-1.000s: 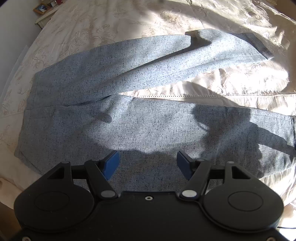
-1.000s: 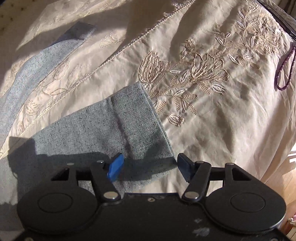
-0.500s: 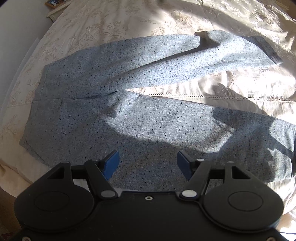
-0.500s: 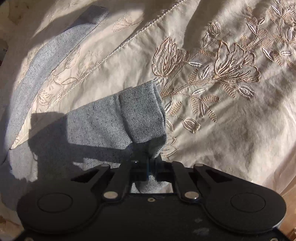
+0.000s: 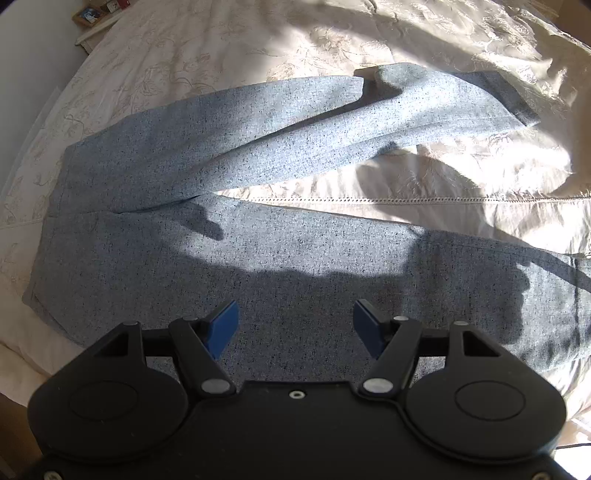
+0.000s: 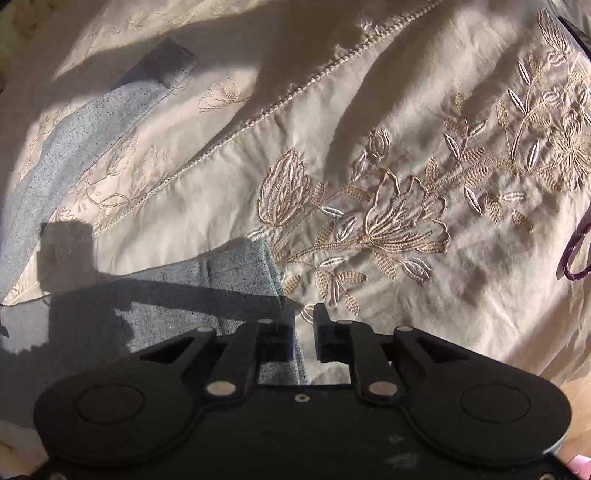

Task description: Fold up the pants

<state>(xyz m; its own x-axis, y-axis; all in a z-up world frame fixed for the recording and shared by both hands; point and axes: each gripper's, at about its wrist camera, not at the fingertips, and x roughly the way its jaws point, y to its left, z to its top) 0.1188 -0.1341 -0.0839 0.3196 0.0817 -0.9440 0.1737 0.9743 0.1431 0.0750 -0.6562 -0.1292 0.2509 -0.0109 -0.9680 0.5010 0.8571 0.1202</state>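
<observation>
Blue-grey speckled pants lie spread on a cream bedspread, waistband at the left, both legs running to the right. My left gripper is open and empty, hovering over the near leg's thigh. In the right wrist view the near leg's cuff lies by my right gripper, whose jaws stand almost closed with the cuff's corner edge between them. The far leg and its cuff show at the upper left.
The embroidered cream bedspread covers the bed, with a raised seam between the legs. A purple loop lies at the right edge. A shelf with small items stands at the far left beyond the bed.
My right gripper closed on the near cuff and lifted it, and now the cuff lies lower and flatter with the jaws slightly parted. My left gripper stays open and shifted slightly over the pants.
</observation>
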